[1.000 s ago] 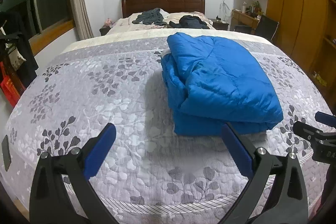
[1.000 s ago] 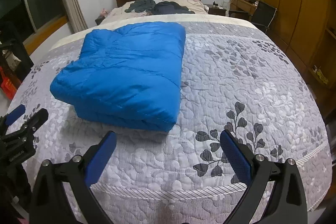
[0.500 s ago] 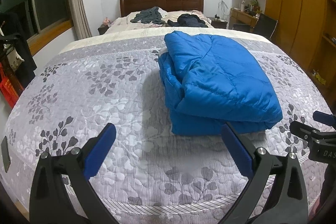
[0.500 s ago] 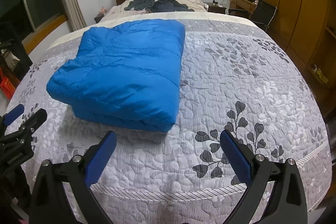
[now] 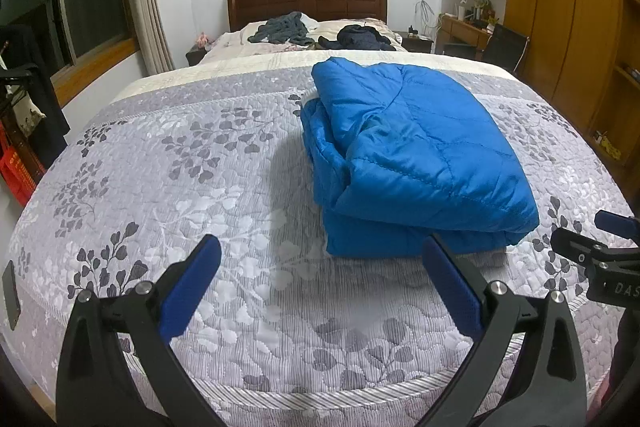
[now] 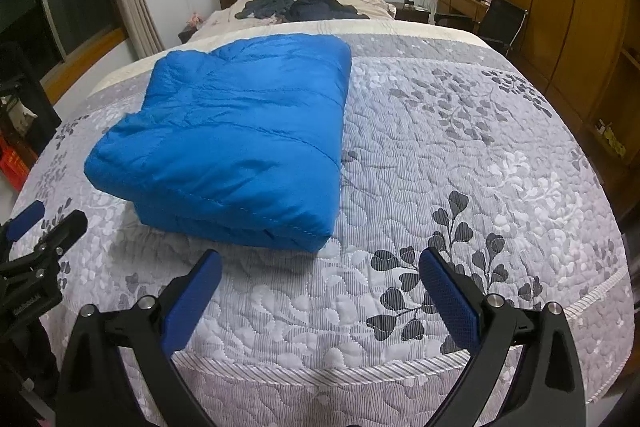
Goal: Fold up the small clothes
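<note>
Blue folded jacket (image 6: 236,143) amid bare quilt (image 6: 460,167)

One blue quilted jacket (image 5: 416,155) is lying folded on one bed with a grey leaf-print quilt (image 5: 168,163). Two grippers are showing: the left gripper (image 5: 320,267) and the right gripper (image 6: 320,275), each spreading two blue-padded fingers wide with nothing between them. Two heaps of dark clothing, a grey heap (image 5: 282,29) and a darker heap (image 5: 360,37), are sitting by the one wooden headboard (image 5: 308,3); each may be holding more than one garment. One black chair (image 5: 504,47) is standing at the right.
</note>
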Demonstrator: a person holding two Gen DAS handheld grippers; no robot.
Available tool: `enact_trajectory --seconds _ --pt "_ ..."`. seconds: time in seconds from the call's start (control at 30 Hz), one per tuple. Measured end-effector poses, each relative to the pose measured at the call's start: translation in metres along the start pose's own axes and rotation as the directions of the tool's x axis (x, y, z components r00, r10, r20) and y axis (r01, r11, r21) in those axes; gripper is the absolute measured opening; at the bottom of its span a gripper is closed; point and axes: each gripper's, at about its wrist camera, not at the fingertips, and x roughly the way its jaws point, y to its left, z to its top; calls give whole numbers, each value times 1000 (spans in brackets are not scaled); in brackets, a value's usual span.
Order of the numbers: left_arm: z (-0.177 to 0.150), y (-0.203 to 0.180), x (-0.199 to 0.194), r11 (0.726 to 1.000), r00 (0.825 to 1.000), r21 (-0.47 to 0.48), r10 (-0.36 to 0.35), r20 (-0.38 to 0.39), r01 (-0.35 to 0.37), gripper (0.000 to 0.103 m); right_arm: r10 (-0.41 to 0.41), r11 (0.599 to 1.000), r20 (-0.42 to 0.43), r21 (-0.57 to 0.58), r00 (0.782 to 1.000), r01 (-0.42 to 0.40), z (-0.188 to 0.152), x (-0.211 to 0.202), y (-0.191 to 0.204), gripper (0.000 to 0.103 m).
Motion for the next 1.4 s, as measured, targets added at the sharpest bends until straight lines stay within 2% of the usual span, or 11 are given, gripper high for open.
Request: enact_trajectory --seconds 1.4 --pt "-3 1 3 1000 1000 0 -4 -7 4 100 -3 1000 -4 9 1000 3 1 4 0 99"
